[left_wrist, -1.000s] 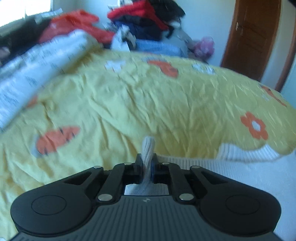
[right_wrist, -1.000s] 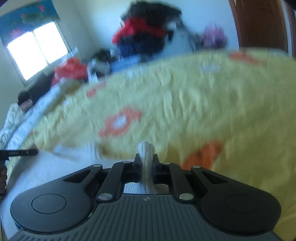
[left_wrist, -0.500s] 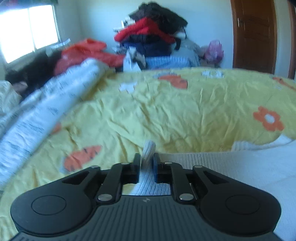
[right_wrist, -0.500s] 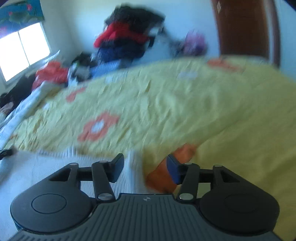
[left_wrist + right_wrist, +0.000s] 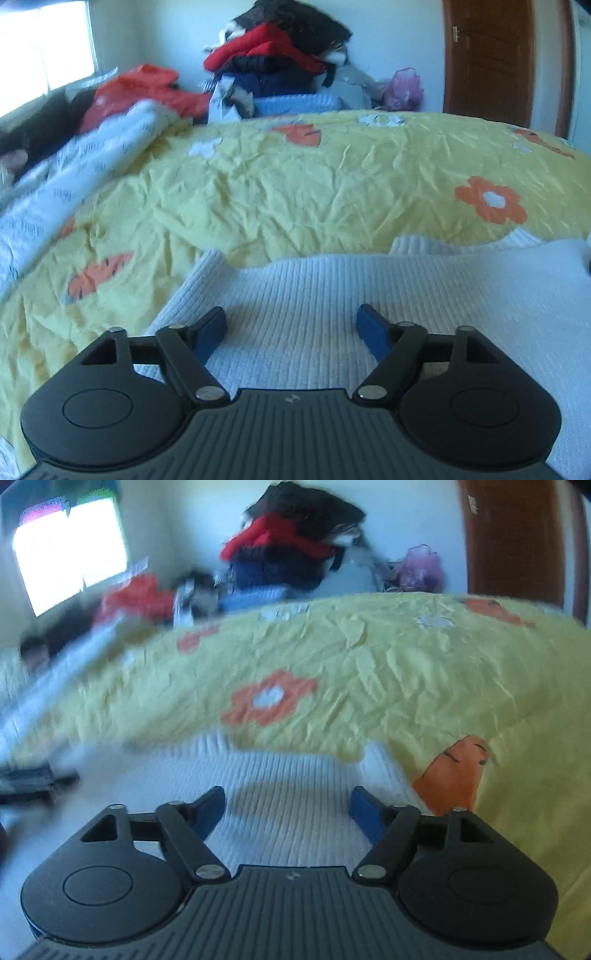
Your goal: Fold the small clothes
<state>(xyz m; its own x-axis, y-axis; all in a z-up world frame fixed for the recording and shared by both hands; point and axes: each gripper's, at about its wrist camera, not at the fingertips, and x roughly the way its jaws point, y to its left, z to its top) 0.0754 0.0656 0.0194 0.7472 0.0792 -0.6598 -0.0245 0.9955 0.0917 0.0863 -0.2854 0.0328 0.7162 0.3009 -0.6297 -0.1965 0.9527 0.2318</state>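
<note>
A white ribbed knit garment (image 5: 369, 295) lies flat on the yellow flowered bedspread (image 5: 295, 192). My left gripper (image 5: 291, 325) is open and empty just above the garment's left part, near its left edge. My right gripper (image 5: 288, 805) is open and empty above the garment (image 5: 288, 775) near its right edge. The left gripper also shows as a dark blurred shape at the left edge of the right wrist view (image 5: 29, 782).
A white printed quilt (image 5: 66, 177) lies along the bed's left side. A pile of red, dark and blue clothes (image 5: 280, 66) stands beyond the far edge of the bed. A brown door (image 5: 491, 59) is at the back right, a bright window (image 5: 70, 554) at the left.
Both grippers were shut on folds of the white garment; the right let go first, then the left. The garment now lies flat under both open grippers.
</note>
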